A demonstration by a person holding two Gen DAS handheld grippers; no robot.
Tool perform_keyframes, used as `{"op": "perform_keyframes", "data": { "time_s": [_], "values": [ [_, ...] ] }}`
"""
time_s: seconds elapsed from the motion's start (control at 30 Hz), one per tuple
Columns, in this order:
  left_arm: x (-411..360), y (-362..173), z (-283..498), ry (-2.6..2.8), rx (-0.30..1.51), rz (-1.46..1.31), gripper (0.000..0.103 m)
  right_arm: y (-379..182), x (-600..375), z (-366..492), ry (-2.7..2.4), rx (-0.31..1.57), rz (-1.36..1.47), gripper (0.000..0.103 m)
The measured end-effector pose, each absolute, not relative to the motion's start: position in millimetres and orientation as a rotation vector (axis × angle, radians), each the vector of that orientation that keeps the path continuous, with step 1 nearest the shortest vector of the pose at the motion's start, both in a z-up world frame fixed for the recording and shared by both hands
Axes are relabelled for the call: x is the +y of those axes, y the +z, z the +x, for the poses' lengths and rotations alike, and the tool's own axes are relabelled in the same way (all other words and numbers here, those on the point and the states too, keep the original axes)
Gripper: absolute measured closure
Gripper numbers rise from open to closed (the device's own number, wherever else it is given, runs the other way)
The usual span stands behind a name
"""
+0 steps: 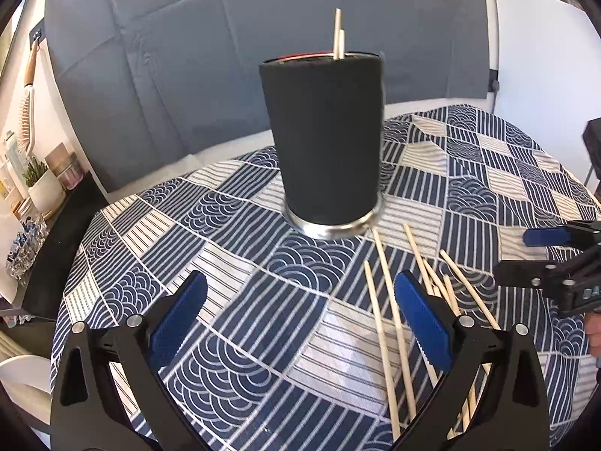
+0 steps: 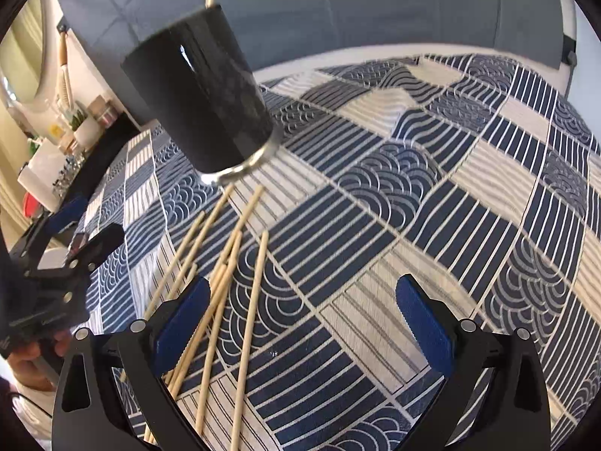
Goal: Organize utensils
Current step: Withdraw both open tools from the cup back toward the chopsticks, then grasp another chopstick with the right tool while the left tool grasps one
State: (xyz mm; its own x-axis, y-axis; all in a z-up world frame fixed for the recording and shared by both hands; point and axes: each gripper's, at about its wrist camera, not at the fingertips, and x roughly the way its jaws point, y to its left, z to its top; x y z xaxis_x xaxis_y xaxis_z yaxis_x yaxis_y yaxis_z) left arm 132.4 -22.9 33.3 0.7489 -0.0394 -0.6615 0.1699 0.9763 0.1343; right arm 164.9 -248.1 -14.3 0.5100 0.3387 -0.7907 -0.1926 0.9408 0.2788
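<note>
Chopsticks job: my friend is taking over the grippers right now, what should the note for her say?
Left gripper: open, holding nothing, pointed at the black cup.
Right gripper: open, holding nothing, above the loose chopsticks.
The black cup stands upright on the patterned tablecloth.
Done: two chopsticks in the cup, tips poking out of the top.
Left: several chopsticks lie scattered on the cloth in front of the cup, some crossing each other. Probably pick them up one at a time and drop them in the cup.
</note>
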Motion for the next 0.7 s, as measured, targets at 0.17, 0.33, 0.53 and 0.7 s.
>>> {"op": "perform_keyframes", "data": {
  "time_s": [0.17,0.33,0.53,0.7],
  "values": [
    [-27.0,23.7,125.7,-0.149,0.757,0.197,0.006,-22.4,-245.9,162.7,0.322,1.020,0.182,0.008],
    [-28.8,11.6,124.7,-0.140,0.781,0.196,0.006,-15.8,-247.7,157.9,0.270,0.982,0.163,0.008],
    [-28.8,0.7,127.8,-0.134,0.814,0.210,0.006,-19.2,-242.4,156.9,0.291,1.011,0.093,0.008],
    [-22.2,-7.0,131.5,-0.117,0.849,0.208,0.006,-24.4,-232.0,153.4,0.294,1.004,0.016,0.008]
  ]
}}
